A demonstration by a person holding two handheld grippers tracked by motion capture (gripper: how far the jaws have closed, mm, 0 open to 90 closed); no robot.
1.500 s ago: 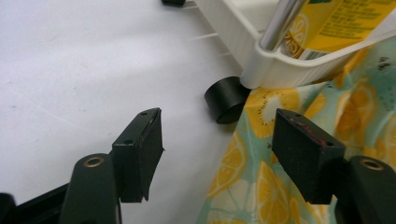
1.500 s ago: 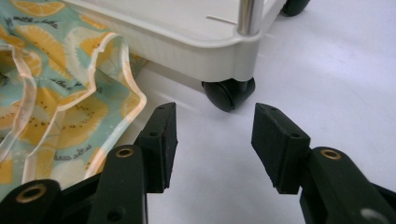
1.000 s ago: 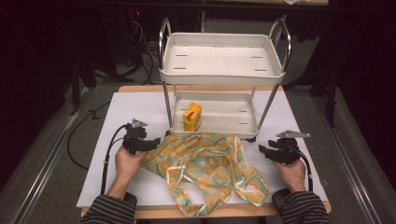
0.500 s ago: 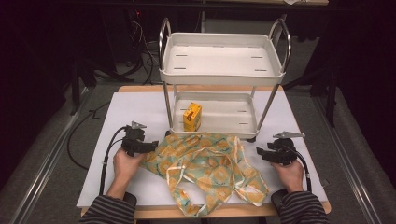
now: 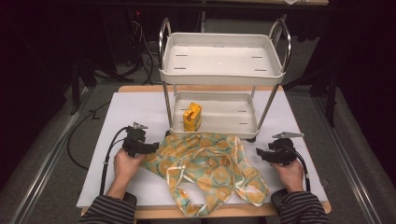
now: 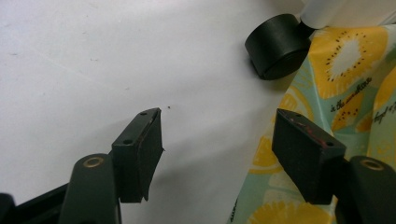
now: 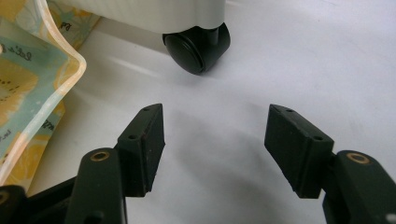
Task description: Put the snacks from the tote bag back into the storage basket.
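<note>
Nearest, at the front edge of the white surface (image 5: 126,116), two striped sleeves and a hand behind each pair of tongs. Between them, a crumpled teal cloth printed with yellow citrus slices (image 5: 210,168), spread just in front of the cart. Left tongs (image 5: 152,148) at the cloth's left edge, jaws wide apart and empty; in the left gripper view (image 6: 219,140), one jaw above bare white surface, the other above the cloth's edge (image 6: 345,93), contact impossible to tell. Right tongs (image 5: 259,152) just right of the cloth, clear of it, jaws likewise wide and empty (image 7: 215,135). Beyond the cloth, a white two-tier plastic cart with chrome posts and handles (image 5: 222,77) on black caster wheels (image 7: 198,46). On the cart's lower tray, a small yellow carton (image 5: 192,116), upright near the left side.
</note>
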